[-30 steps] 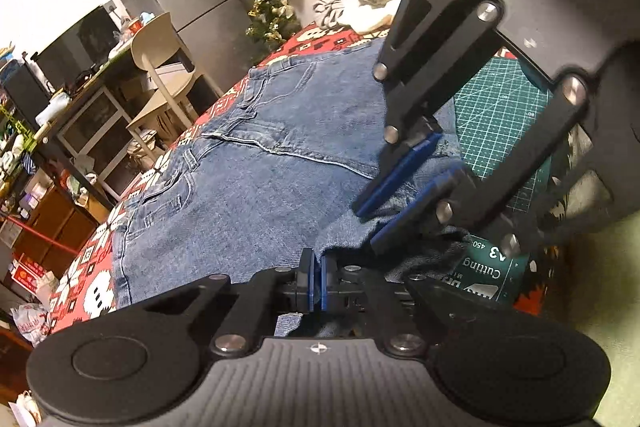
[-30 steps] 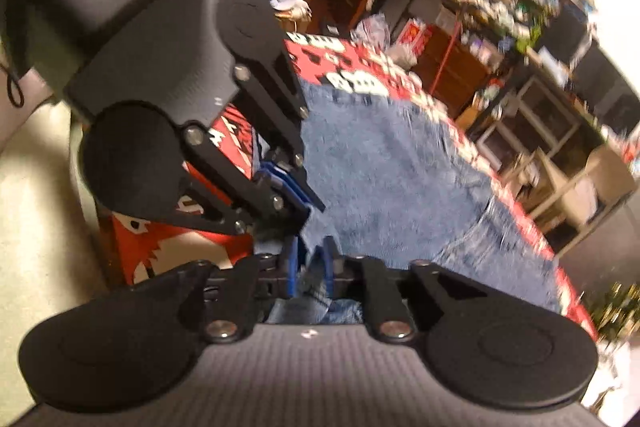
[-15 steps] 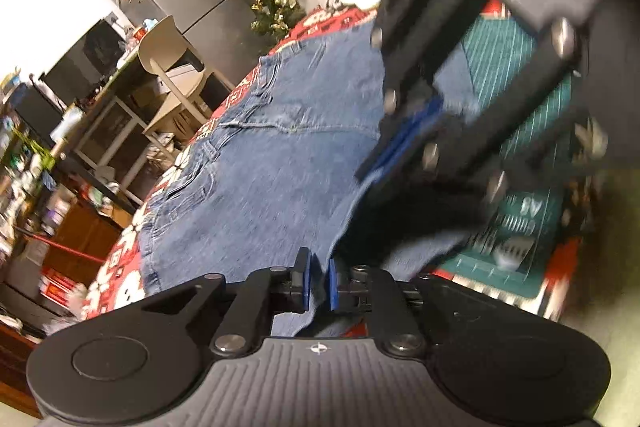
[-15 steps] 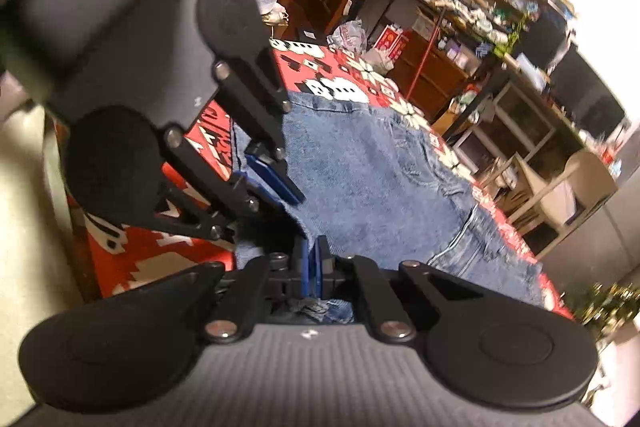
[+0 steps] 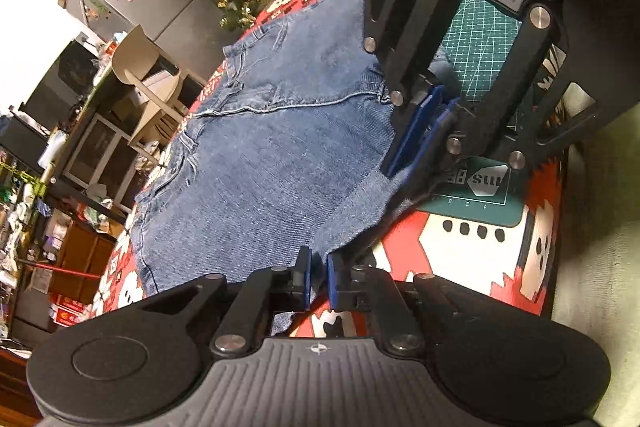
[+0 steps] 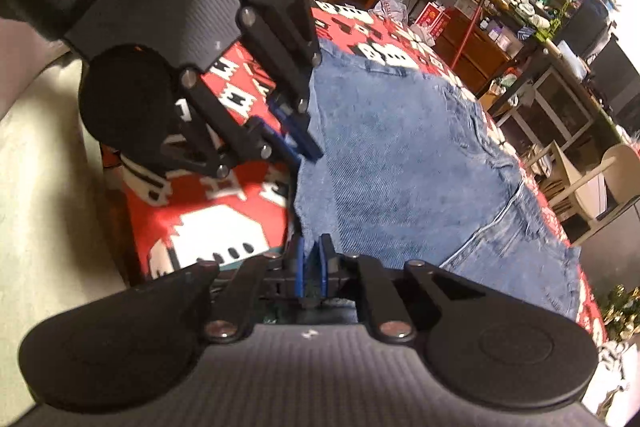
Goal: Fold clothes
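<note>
Your jeans (image 5: 272, 163) lie spread flat across the red-and-white patterned cloth (image 5: 452, 259) covering the table, waistband and pockets at the far end, the hem edge nearest you. A green cutting mat (image 5: 486, 43) sits on the cloth beside the denim on the right-hand side.

Your left gripper (image 5: 318, 279) stands at the near corner of the hem. Its blue pads (image 5: 306, 277) are parting, with a visible gap; the denim edge runs into that gap, but the pads do not press on it.

Your right gripper (image 6: 310, 273) stands at the other corner of the same hem, just above the mat's edge. Its jaws are also opening; denim sits between the pads (image 6: 299, 273), and there too a gap shows on either side of the fabric.

Both grippers point steeply down toward the table, close together, each visible in the other's view. The hem between them sags slightly and rests on the cloth.
</note>
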{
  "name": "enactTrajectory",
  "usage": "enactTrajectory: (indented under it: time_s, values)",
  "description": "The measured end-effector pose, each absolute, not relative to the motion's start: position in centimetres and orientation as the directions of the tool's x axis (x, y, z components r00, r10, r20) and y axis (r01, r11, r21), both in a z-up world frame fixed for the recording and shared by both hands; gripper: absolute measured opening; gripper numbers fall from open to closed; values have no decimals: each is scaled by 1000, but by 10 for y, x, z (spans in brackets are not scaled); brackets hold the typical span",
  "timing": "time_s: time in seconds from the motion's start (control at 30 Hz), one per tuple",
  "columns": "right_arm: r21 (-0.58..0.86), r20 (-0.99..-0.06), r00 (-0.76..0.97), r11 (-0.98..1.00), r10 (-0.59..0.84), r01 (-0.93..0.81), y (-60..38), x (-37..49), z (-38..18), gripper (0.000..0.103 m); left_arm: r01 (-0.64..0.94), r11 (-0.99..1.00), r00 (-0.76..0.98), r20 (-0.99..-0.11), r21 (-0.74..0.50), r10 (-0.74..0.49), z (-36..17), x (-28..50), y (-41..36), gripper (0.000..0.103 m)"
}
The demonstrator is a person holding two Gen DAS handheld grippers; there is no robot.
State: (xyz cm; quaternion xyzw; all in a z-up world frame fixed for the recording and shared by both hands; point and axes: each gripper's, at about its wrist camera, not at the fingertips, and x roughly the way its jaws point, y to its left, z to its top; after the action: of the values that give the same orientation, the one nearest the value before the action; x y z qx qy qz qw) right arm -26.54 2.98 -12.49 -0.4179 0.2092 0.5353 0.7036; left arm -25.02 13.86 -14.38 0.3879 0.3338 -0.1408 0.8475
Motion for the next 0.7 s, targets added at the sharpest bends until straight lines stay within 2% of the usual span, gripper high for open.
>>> enactTrajectory:
  time_s: [0.17,0.43,0.5,0.57,0.7]
  values:
    - [-229,-766,233,85,599,-970,25,-261,-120,11,485,704,717,-697,518,19,-134,-250,151,13]
    - [-97,-745,193,183,638,-978,15,-239,-91,12,381,834,711,-704,399,12,-108,-251,176,13]
    - [-82,-736,205,216,645,-973,12,-229,-78,17,336,868,718,-696,364,14,-100,-248,179,18]
    - [-71,-730,226,257,645,-964,7,-211,-64,22,278,912,725,-689,301,6,-91,-242,182,28]
    - [-78,-733,294,354,613,-932,-22,-169,-34,25,174,979,723,-688,105,-55,-77,-224,188,28]
